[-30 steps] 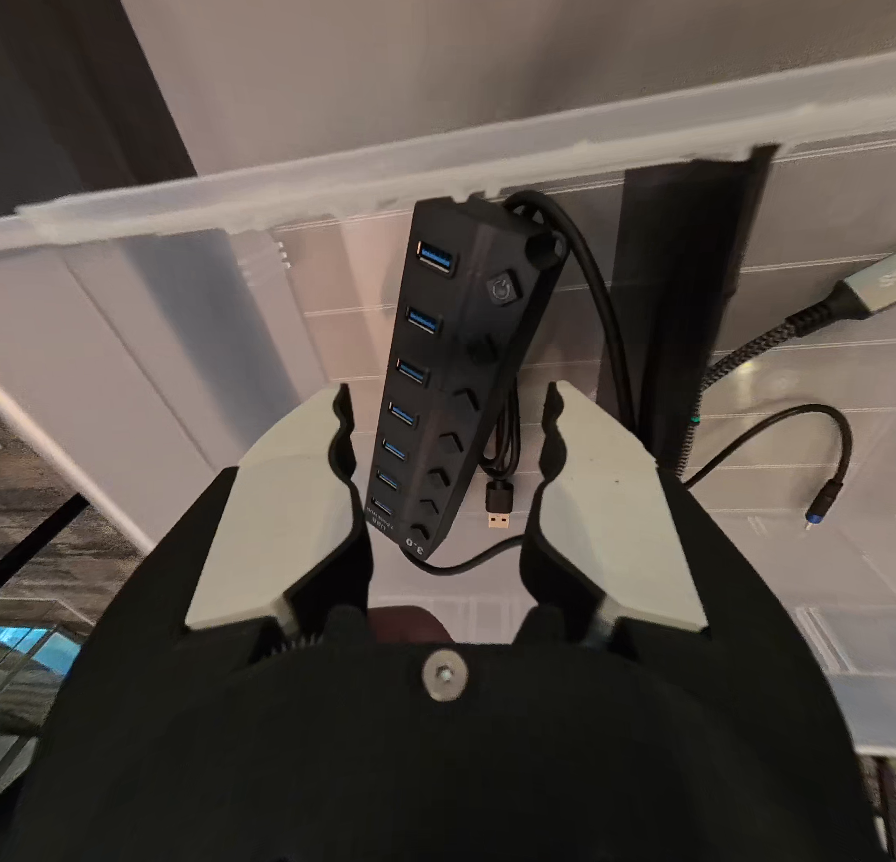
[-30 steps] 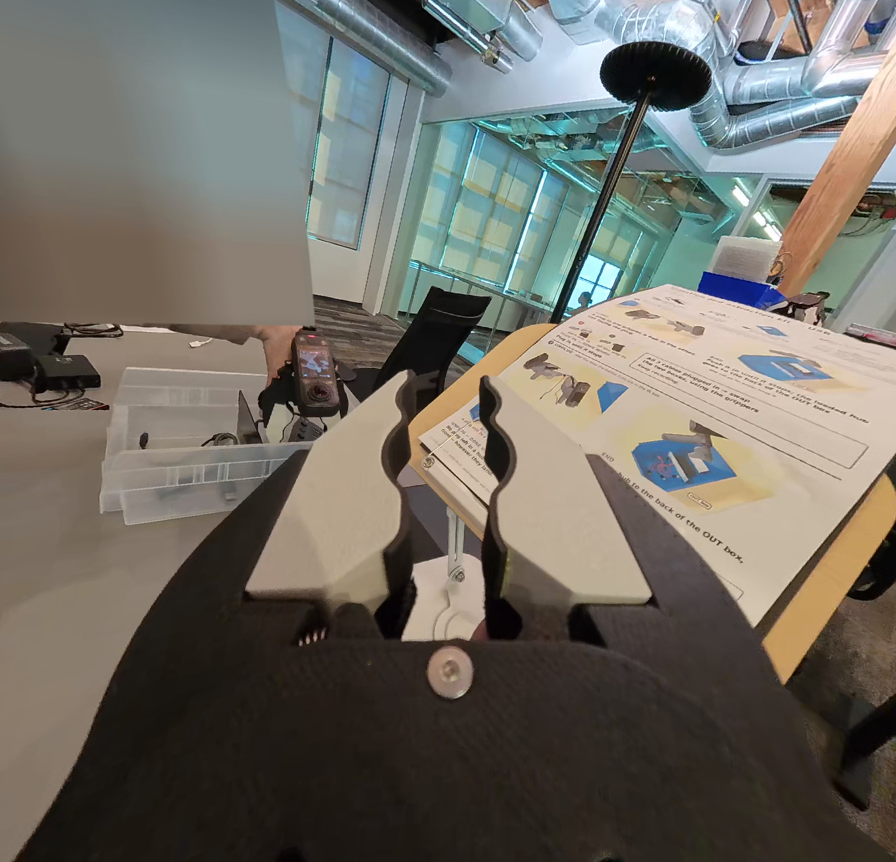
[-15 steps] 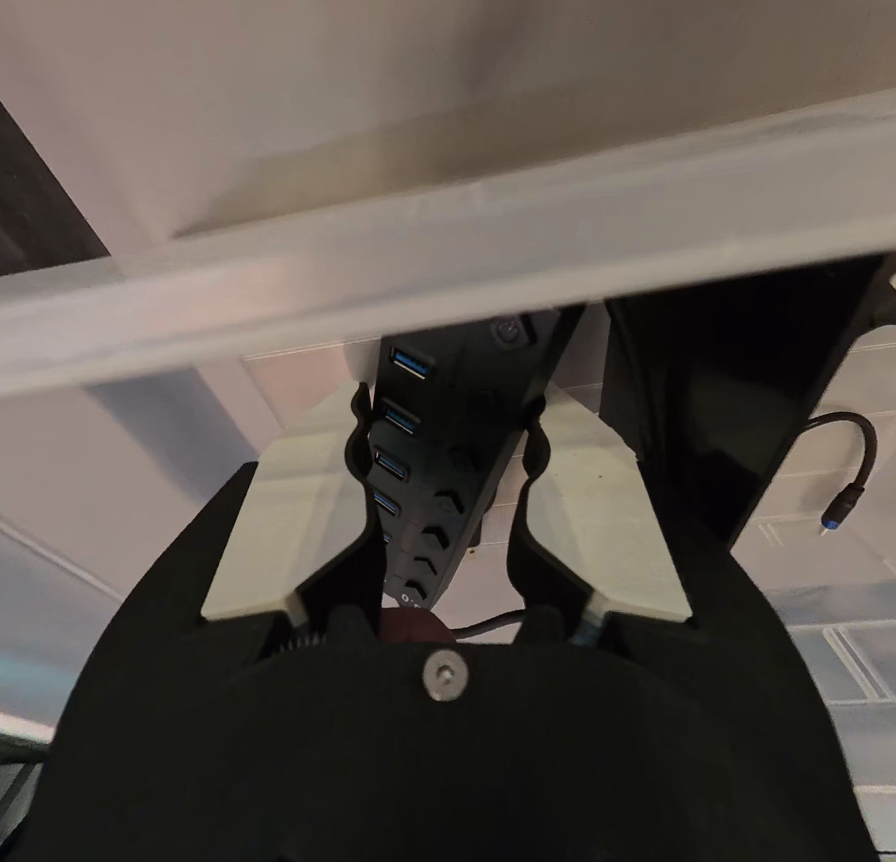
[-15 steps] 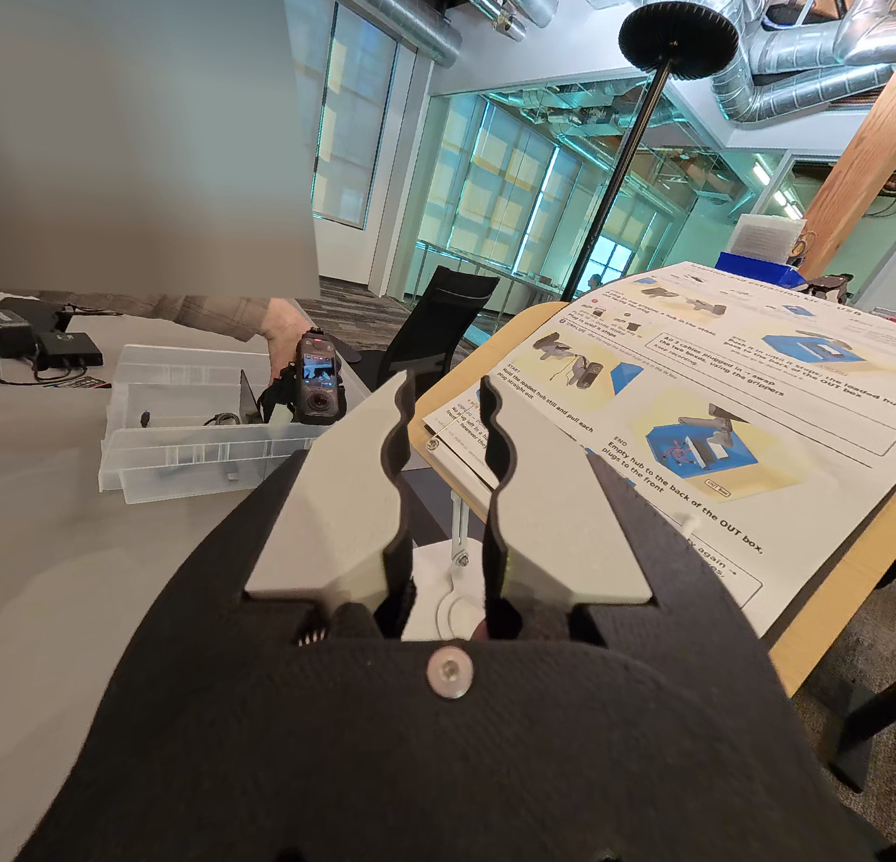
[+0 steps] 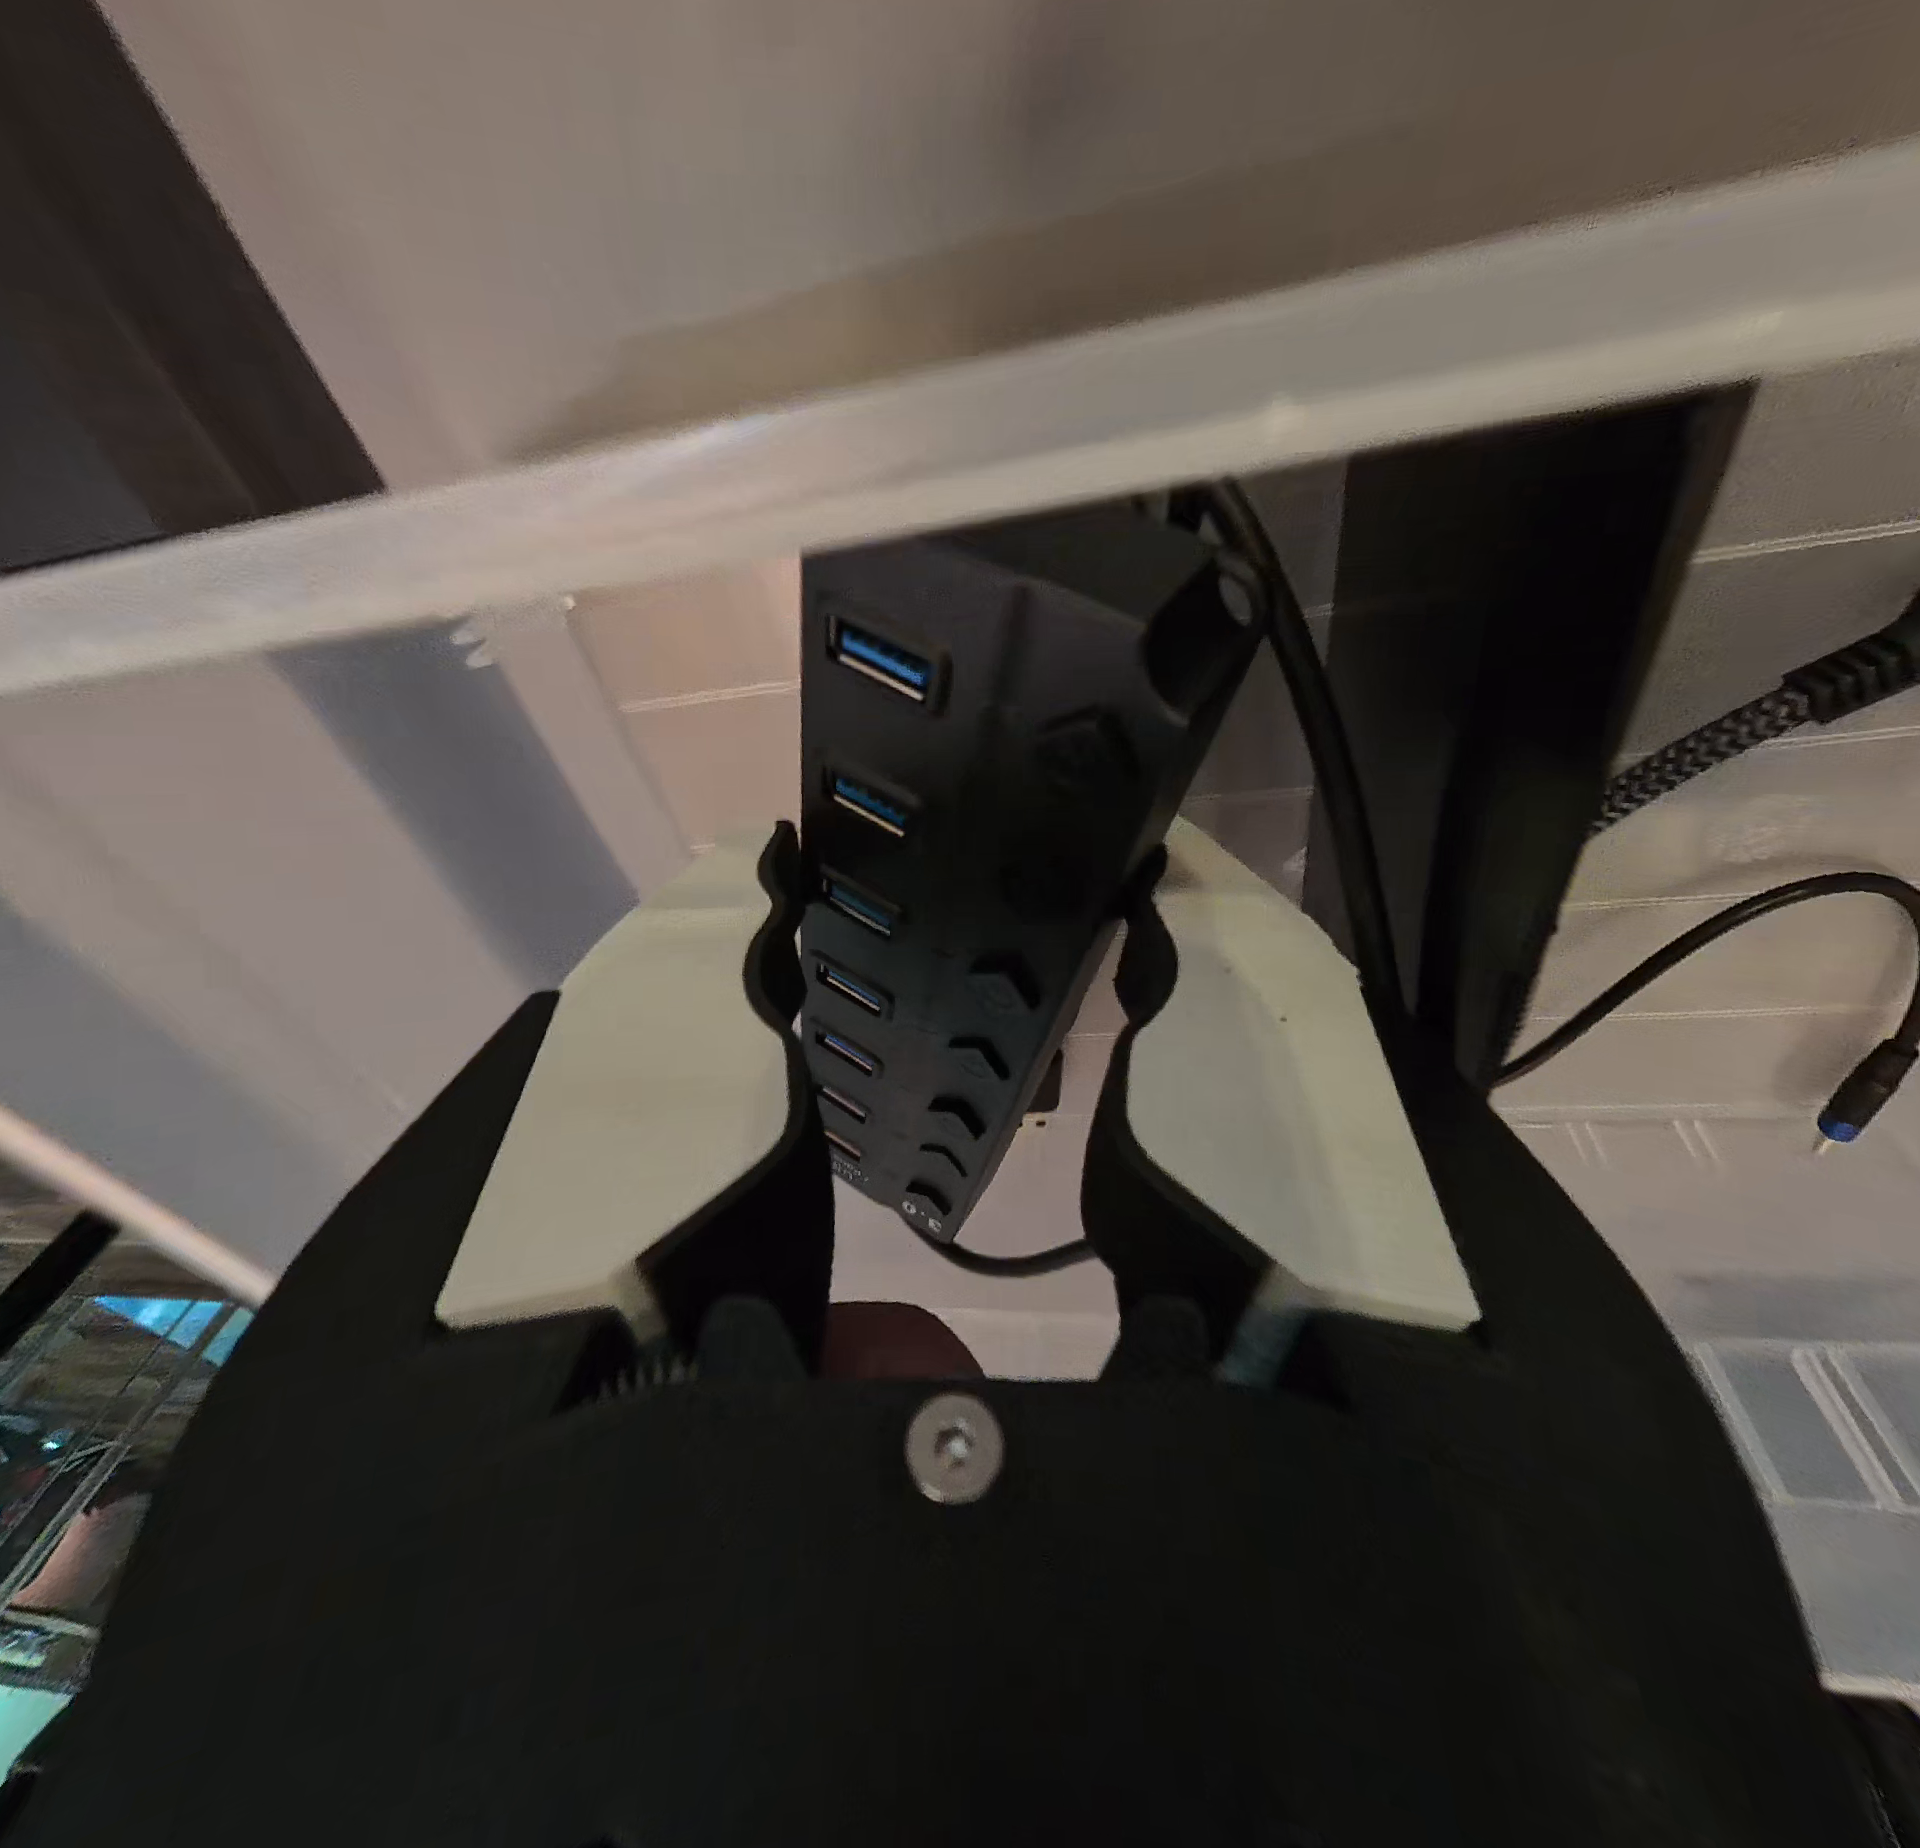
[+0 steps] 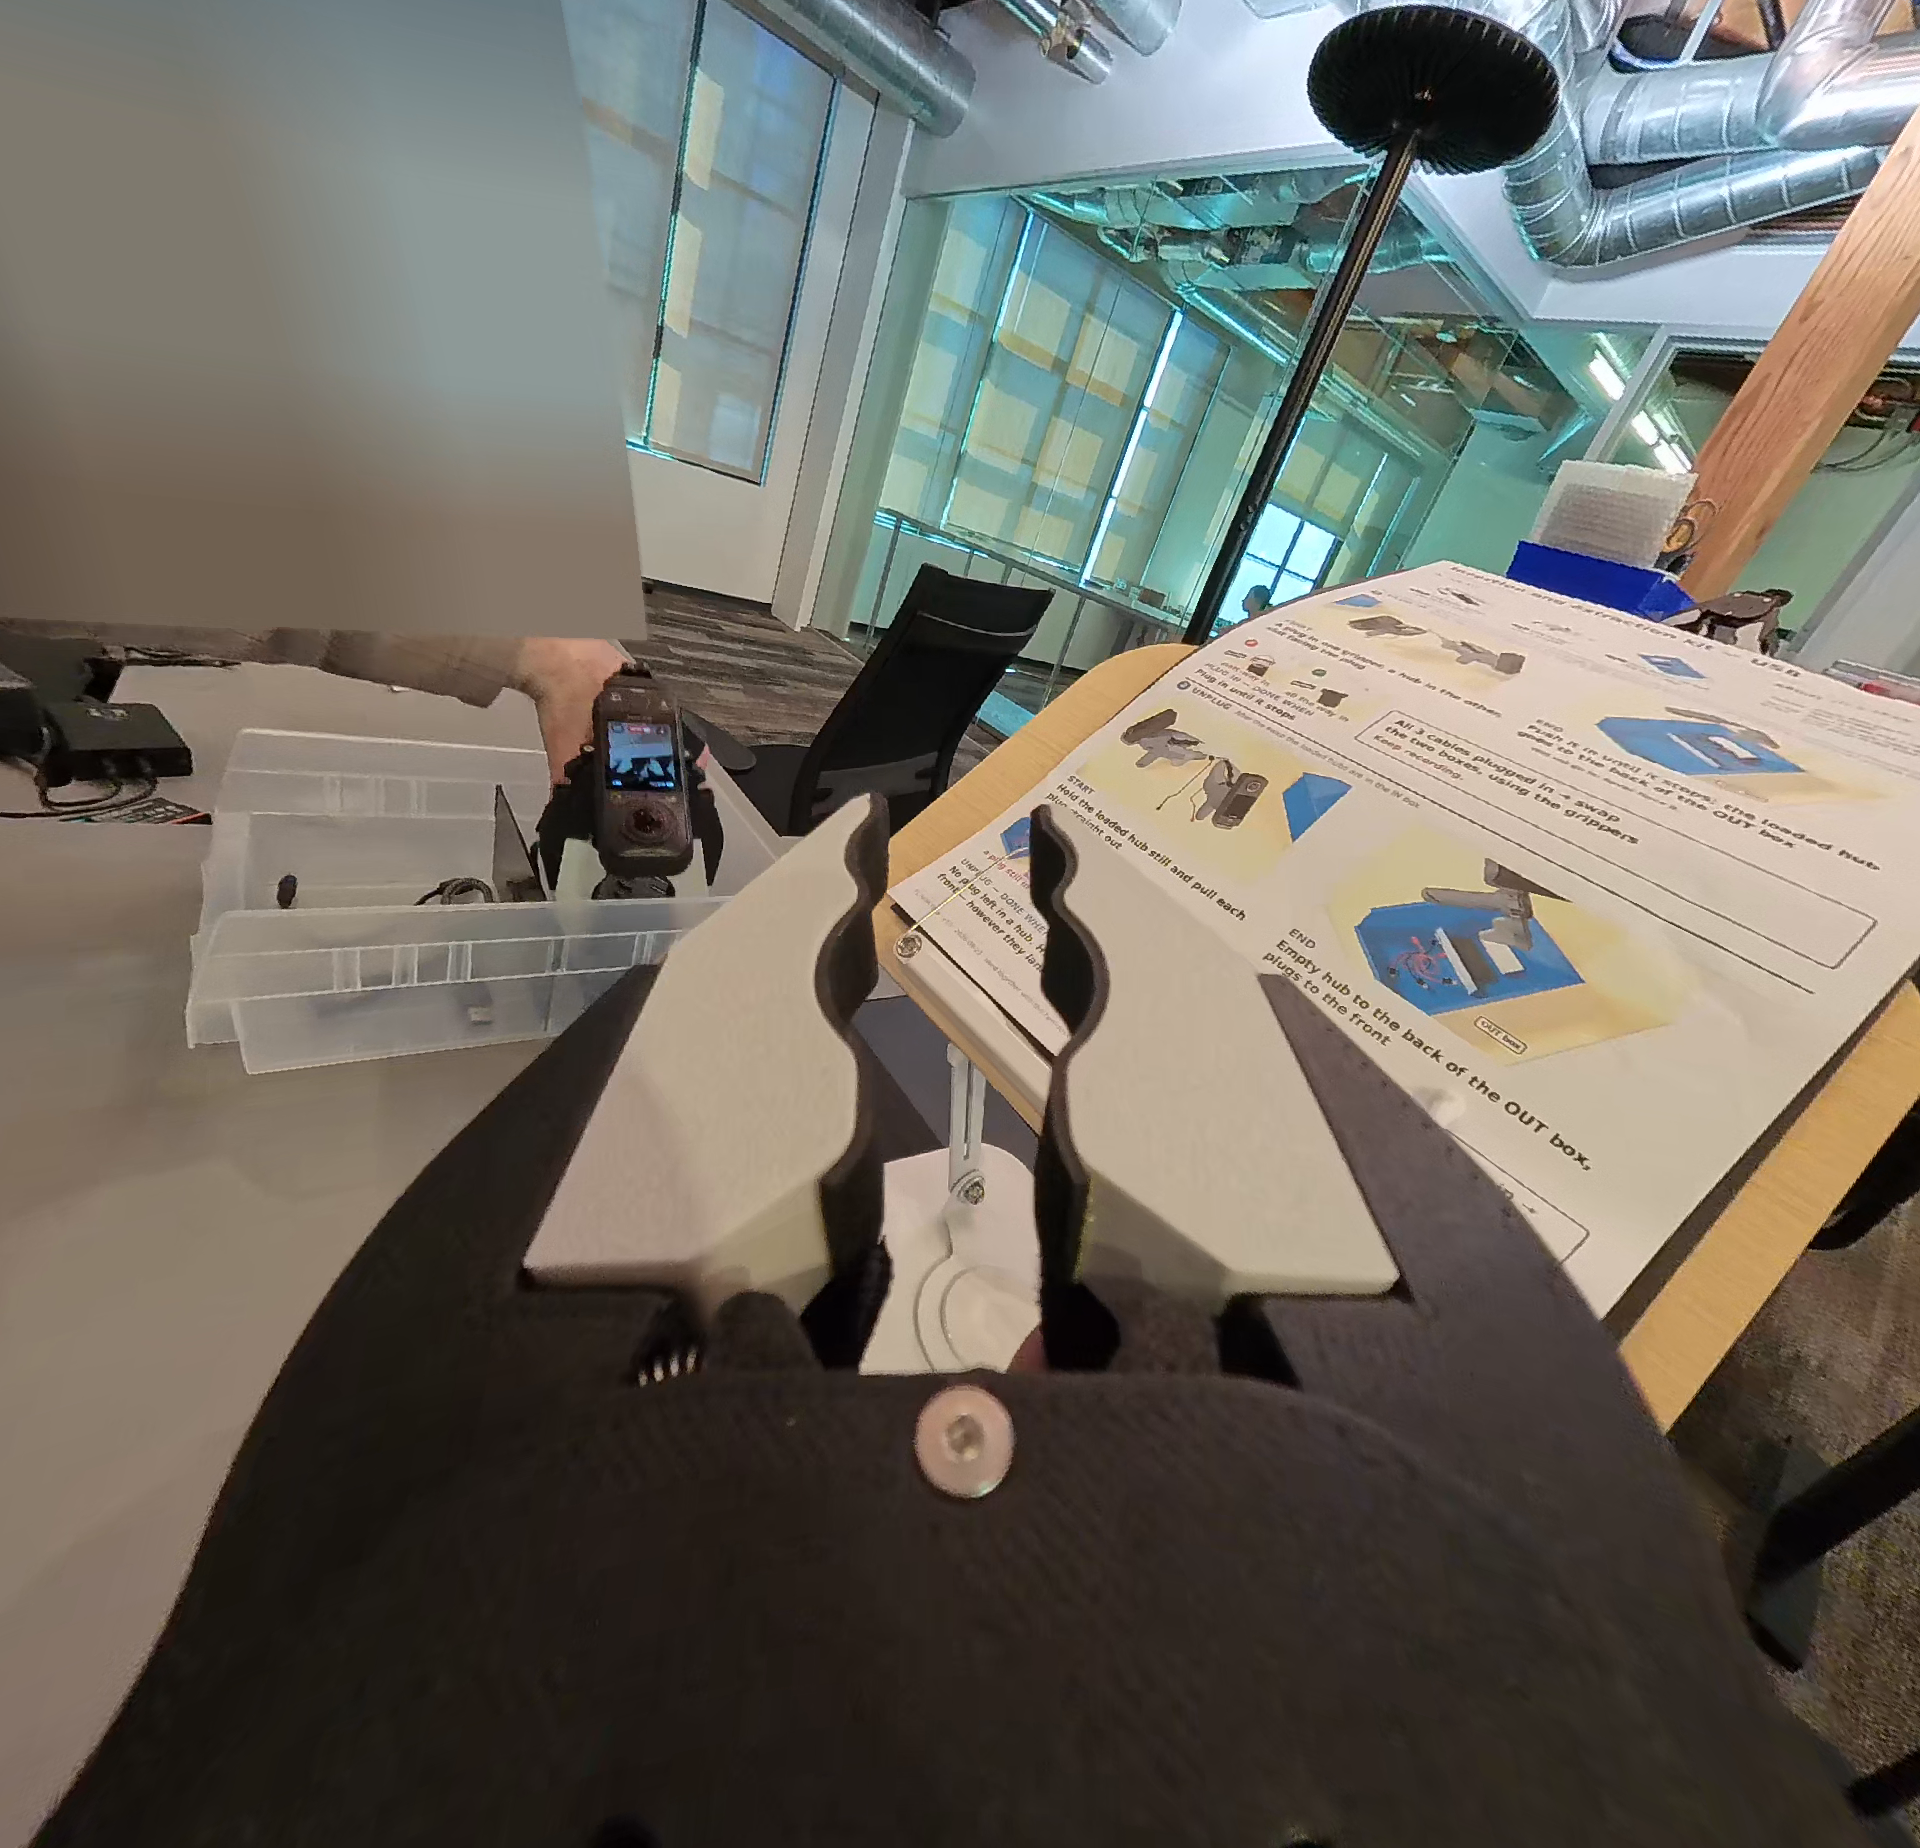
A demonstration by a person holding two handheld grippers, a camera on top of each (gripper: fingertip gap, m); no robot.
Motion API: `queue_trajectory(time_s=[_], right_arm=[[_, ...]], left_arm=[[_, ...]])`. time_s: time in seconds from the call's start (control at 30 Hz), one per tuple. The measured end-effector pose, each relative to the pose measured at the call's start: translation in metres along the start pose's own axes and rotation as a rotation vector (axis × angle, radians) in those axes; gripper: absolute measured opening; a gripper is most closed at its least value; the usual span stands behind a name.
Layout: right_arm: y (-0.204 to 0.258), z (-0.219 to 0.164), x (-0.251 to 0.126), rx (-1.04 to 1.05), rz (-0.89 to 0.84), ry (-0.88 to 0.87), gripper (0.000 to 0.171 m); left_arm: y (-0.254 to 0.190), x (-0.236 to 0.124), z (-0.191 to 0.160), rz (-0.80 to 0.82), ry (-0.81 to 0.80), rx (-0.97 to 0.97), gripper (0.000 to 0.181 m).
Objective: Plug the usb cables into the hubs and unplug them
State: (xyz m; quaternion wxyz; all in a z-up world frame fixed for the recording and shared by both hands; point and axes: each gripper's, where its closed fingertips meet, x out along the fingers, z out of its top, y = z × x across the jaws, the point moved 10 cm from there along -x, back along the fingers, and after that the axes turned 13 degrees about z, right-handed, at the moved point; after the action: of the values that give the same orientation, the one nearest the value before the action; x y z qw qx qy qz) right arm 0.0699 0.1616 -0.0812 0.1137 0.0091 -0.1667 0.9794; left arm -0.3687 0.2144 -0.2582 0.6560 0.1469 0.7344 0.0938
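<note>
The left hand-held gripper (image 5: 961, 925) clamps the black hub (image 5: 977, 863) just under the clear bin's rim (image 5: 935, 448); the right (image 6: 951, 853) stands narrowly parted, empty.

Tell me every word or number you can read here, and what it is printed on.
I won't copy out any writing; these things carry it.
On the instruction sheet: printed headings and captions beside coloured drawings.
On the black hub: tiny pale marks near its lower end, blurred.
On the small camera screen: too small to read.
</note>
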Motion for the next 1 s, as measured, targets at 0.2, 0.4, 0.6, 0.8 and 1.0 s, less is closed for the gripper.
queue_trajectory(time_s=[0.2,0.4,0.6,0.8,1.0], right_arm=[[0.002,0.005,-0.001,-0.014,0.001,-0.006,0.025],[0.004,0.009,-0.001,-0.018,0.012,-0.027,0.025],[0.009,0.012,0.004,-0.032,0.028,-0.029,0.025],[0.014,0.017,0.01,-0.043,0.05,-0.04,0.025],[0.018,0.024,0.01,-0.058,0.06,-0.058,0.025]], left_arm=[[0.002,-0.024,-0.007,0.07,-0.058,-0.082,0.058],[0.001,-0.055,-0.019,0.224,-0.21,-0.26,0.058],[-0.007,-0.09,-0.038,0.445,-0.44,-0.546,0.058],[-0.012,-0.133,-0.051,0.654,-0.625,-0.775,0.059],[-0.005,-0.192,-0.057,0.807,-0.668,-0.823,0.058]])
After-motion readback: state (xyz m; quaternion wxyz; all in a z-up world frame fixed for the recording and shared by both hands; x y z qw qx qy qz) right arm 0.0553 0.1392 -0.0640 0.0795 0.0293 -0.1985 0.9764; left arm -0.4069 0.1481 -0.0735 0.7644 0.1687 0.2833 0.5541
